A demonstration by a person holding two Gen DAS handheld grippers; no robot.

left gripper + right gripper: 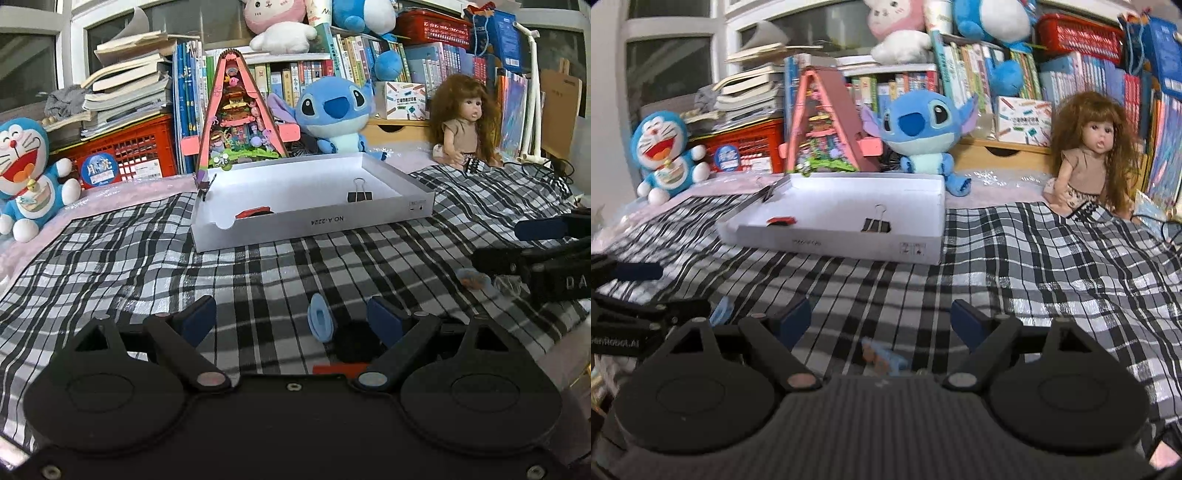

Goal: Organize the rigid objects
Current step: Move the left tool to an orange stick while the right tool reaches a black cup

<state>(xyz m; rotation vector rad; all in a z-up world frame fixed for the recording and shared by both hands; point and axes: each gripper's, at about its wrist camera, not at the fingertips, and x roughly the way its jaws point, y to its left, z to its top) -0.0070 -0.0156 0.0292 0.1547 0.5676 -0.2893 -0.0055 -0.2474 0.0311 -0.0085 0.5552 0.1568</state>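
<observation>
The white box [314, 225] sits out on the checked cloth [147, 258], open side up, and it's the place things are being sorted into: a black binder clip [359, 194] stands inside near the right end, and a low red and black piece [255, 213] lies toward the left, half hidden by the front wall. Another clip [204, 184] pinches the box's far left corner, probably to hold that wall up.

Closer in, the loose bits wait on the cloth. A light blue oval piece [320, 322] lies right between the left gripper [291, 319] fingers, which stand wide apart and pinch nothing. Beside it is a dark round thing [356, 343]; too shadowed to name. Over on the other side, the right gripper [879, 317] is spread wide too, empty, with a small blue and orange item [882, 356] just under its nose, blurred, maybe a toy or clip.

Both tools point down at the cloth, each lined up over its own piece, looking set for a pickup.

Behind the box, soft toys, a doll [1093, 158] and stacked books line the back.
</observation>
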